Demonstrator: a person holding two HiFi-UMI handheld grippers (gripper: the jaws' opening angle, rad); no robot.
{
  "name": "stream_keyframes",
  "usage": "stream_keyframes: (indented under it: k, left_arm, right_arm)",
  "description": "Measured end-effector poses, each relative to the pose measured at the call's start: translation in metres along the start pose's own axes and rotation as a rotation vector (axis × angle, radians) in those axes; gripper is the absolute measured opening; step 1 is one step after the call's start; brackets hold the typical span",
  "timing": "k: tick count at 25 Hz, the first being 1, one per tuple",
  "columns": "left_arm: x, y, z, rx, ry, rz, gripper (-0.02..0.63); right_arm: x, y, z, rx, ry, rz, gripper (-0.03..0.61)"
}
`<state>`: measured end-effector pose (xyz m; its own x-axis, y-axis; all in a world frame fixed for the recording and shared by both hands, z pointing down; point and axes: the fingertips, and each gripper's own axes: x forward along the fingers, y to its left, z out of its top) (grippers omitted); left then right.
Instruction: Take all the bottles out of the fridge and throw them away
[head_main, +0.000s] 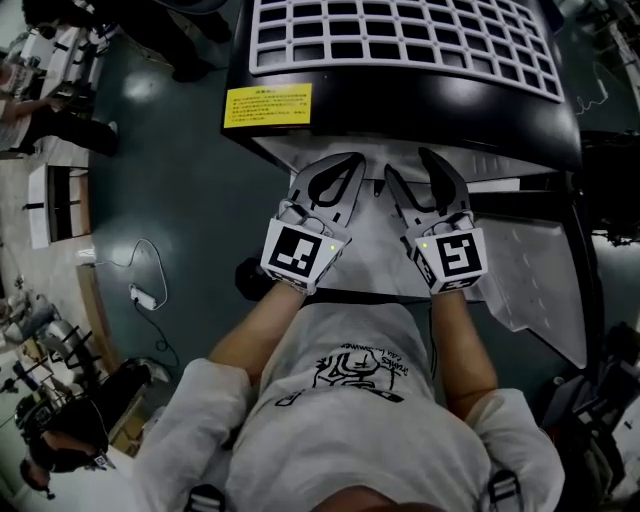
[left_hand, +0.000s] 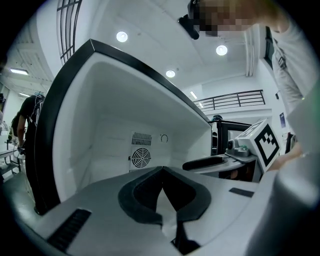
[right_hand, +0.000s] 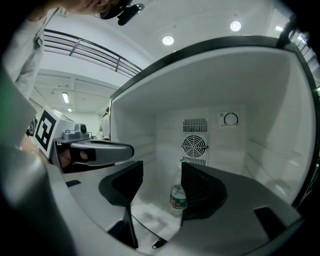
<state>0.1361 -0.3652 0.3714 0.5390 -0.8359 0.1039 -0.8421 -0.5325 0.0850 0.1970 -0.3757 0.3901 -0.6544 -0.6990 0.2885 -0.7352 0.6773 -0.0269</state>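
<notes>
Fridge (right_hand: 260, 125) holds one bottle (right_hand: 177, 197); left gripper (head_main: 350, 165) and right gripper (head_main: 408, 166) face it

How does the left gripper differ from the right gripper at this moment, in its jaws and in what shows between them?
The left gripper has its jaws together, while the right gripper has its jaws apart. Nothing is between the left gripper's jaws. A bottle, standing upright in the fridge, shows in the right gripper's gap, but the pads do not press on it. Both grippers point into the open fridge.
</notes>
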Motion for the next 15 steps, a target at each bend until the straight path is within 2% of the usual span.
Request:
stream_keyframes:
  k: [15]
  left_arm:
    - [0.033,0.025,-0.023,0.012,0.008,0.03,0.012]
  right_arm:
    - [0.048,-0.03,-0.027,0.004,0.021,-0.023,0.273]
